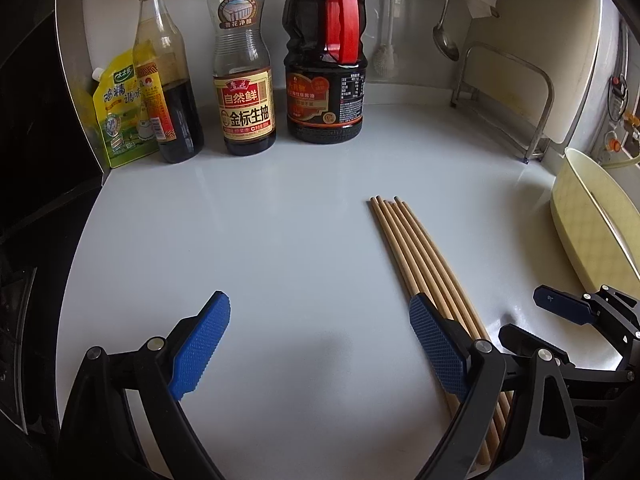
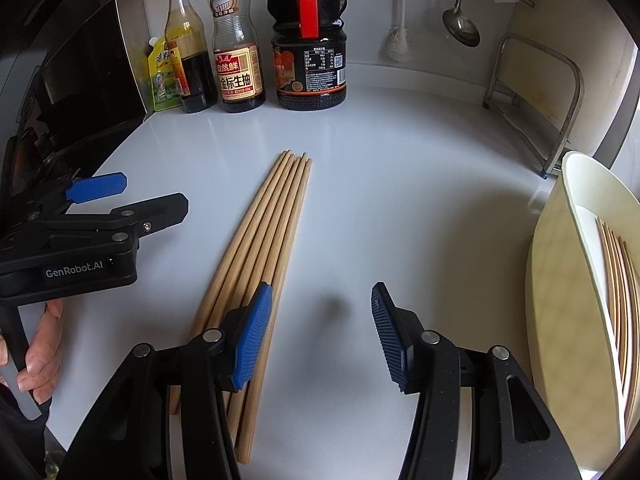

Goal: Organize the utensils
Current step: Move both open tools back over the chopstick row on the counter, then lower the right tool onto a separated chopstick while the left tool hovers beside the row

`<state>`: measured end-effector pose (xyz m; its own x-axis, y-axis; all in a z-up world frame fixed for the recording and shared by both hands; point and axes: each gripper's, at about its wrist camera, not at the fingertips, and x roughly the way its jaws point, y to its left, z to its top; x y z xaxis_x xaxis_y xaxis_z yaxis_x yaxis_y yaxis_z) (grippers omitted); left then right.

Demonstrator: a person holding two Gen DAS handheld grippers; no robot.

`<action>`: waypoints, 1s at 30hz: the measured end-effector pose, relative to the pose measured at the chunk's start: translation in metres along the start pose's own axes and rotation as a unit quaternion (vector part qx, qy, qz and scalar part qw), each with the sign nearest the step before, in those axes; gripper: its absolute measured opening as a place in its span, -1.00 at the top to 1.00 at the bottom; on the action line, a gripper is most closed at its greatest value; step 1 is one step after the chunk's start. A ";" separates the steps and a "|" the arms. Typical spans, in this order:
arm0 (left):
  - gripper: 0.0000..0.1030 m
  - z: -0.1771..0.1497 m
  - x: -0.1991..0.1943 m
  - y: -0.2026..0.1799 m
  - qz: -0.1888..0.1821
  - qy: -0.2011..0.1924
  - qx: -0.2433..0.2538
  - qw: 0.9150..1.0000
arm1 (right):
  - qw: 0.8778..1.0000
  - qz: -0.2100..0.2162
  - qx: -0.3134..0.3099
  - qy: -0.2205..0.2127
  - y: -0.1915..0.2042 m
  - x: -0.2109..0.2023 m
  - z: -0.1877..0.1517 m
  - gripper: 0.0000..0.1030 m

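Note:
Several wooden chopsticks [image 1: 416,252] lie side by side on the white counter [image 1: 280,240], tips pointing toward the bottles. In the left wrist view my left gripper [image 1: 320,344] is open over bare counter, and its right finger covers part of the bundle. My right gripper [image 1: 536,320] shows at that view's right edge. In the right wrist view my right gripper [image 2: 320,336] is open with nothing between its pads; the chopsticks [image 2: 272,232] pass under its left finger. The left gripper [image 2: 156,190] hangs to the left of the bundle, held by a hand [image 2: 40,352].
A cream tray [image 2: 560,280] at the right counter edge holds more chopsticks [image 2: 620,280]. Three sauce bottles [image 1: 244,80] and a yellow pouch [image 1: 116,116] line the back wall. A metal rack [image 1: 516,92] stands at the back right, and a ladle [image 1: 444,36] hangs above it.

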<state>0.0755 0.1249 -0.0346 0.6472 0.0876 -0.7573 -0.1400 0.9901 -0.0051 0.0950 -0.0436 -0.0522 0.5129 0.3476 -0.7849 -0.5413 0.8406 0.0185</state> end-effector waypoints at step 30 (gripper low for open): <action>-0.74 -0.009 0.013 -0.017 -0.009 0.027 0.031 0.999 | 0.999 -0.035 -0.007 0.027 -0.009 0.012 -0.003 0.03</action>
<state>0.0795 0.1080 -0.0506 0.6077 0.0657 -0.7914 -0.0818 0.9965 0.0199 0.1044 -0.0479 -0.0636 0.5137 0.2658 -0.8158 -0.5157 0.8555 -0.0460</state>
